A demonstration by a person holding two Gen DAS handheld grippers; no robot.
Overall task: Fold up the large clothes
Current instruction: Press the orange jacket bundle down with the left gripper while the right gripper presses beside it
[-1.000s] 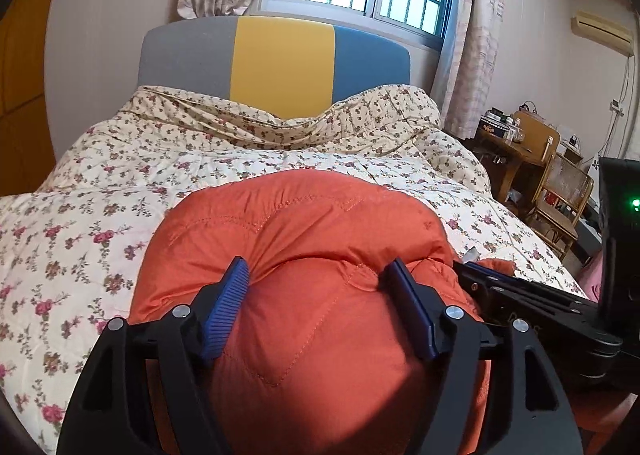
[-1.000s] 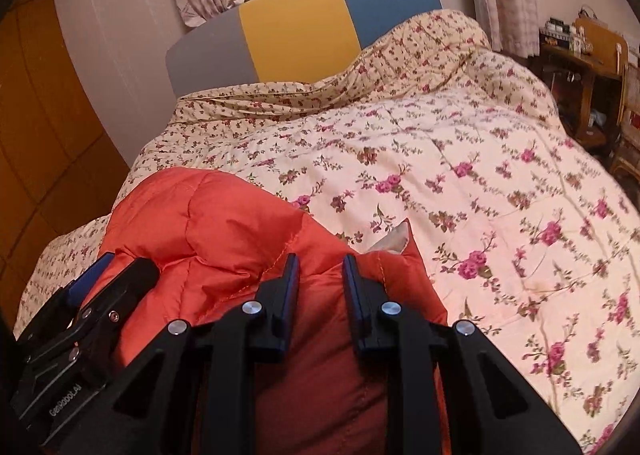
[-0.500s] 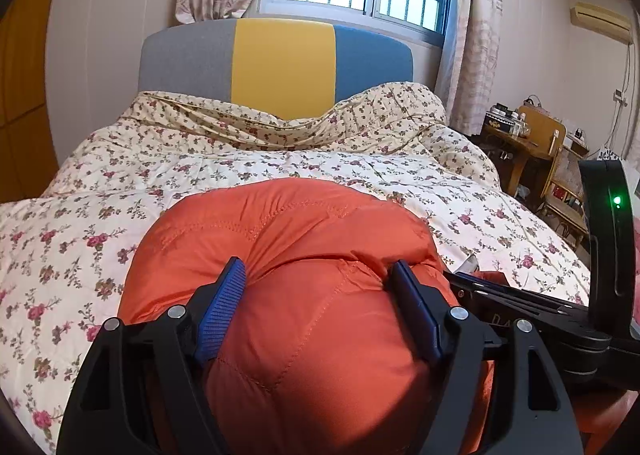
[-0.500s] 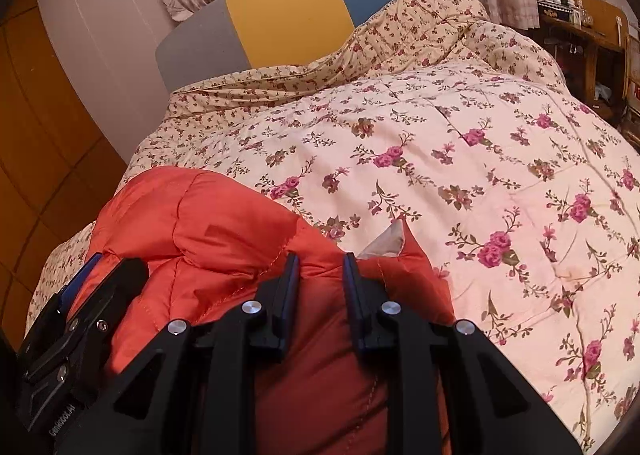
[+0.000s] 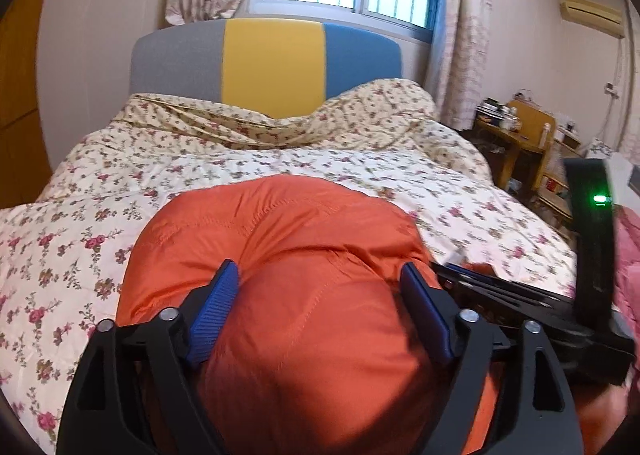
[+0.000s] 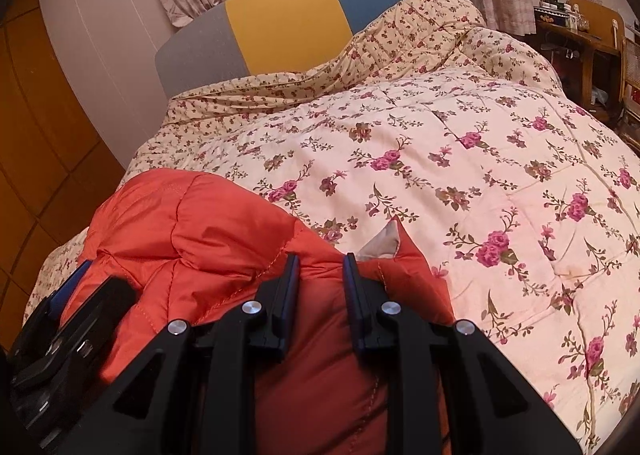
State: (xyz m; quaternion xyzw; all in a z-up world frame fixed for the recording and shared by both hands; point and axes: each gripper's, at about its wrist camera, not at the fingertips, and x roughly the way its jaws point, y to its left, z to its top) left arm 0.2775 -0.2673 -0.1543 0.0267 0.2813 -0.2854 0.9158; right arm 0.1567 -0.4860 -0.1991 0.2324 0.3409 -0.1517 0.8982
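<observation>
A puffy orange quilted jacket [image 5: 280,223] lies bunched on the bed in front of me. My left gripper [image 5: 320,275] straddles a thick bulge of it. Its jaws are opening, and the blue pads [image 5: 218,299] still dent the fabric on both sides. In the right wrist view the jacket [image 6: 192,223] fills the lower left, with a grey lining corner [image 6: 382,243] poking out. My right gripper [image 6: 320,267] is shut narrowly on a fold at the jacket's right edge. Each gripper's black body shows at the edge of the other's view.
A floral quilt [image 6: 480,135] covers the bed and bunches up against the grey, yellow and blue headboard [image 5: 272,59]. A wooden desk and chair [image 5: 516,135] stand to the right. Wooden wardrobe doors [image 6: 32,135] line the left.
The left gripper's jaws have spread wider around the jacket bulge. The right gripper's jaws keep the same narrow gap on the fold. Both views have barely shifted.
</observation>
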